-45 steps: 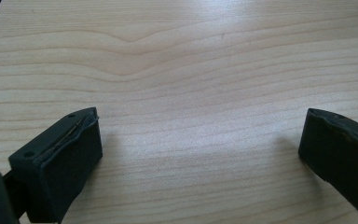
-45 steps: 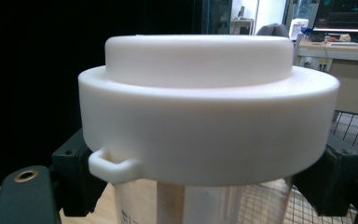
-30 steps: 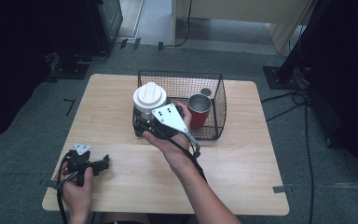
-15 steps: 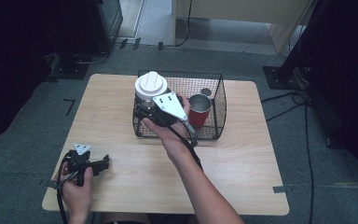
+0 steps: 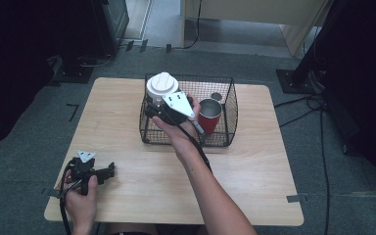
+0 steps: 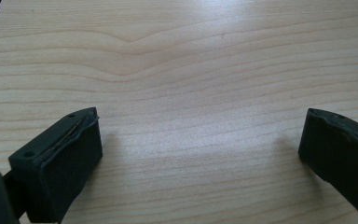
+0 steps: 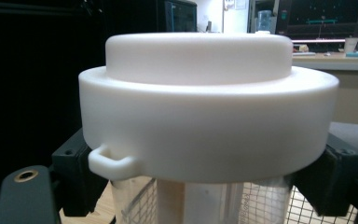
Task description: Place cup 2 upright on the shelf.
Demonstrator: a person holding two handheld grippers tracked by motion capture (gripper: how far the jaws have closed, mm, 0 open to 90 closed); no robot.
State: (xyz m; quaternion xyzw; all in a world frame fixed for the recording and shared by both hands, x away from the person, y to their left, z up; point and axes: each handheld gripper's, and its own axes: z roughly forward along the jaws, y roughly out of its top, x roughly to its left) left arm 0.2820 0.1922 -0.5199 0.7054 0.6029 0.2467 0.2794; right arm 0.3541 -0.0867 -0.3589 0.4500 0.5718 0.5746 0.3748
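My right gripper (image 5: 157, 106) is shut on a clear jar (image 7: 200, 201) just under its white lid (image 5: 162, 84), holding it upright over the near-left part of a black wire basket (image 5: 227, 115). In the right gripper view the lid (image 7: 205, 102) looms close, a black jaw pressed against the jar on each side of my right gripper (image 7: 205, 189). A red cup (image 5: 209, 116) with a metal inside stands in the basket, right of the jar. My left gripper (image 5: 106, 171) rests on the table's front left, open, nothing between its jaws (image 6: 200, 154).
A small silver round piece (image 5: 216, 96) lies in the basket behind the red cup. The wooden table (image 5: 254, 181) has bare wood in front of and right of the basket. Dark stands and cables sit on the floor around the table.
My right gripper has carried the jar away from the person and slightly right, from the basket's front edge to over its left part. The left gripper has kept still.
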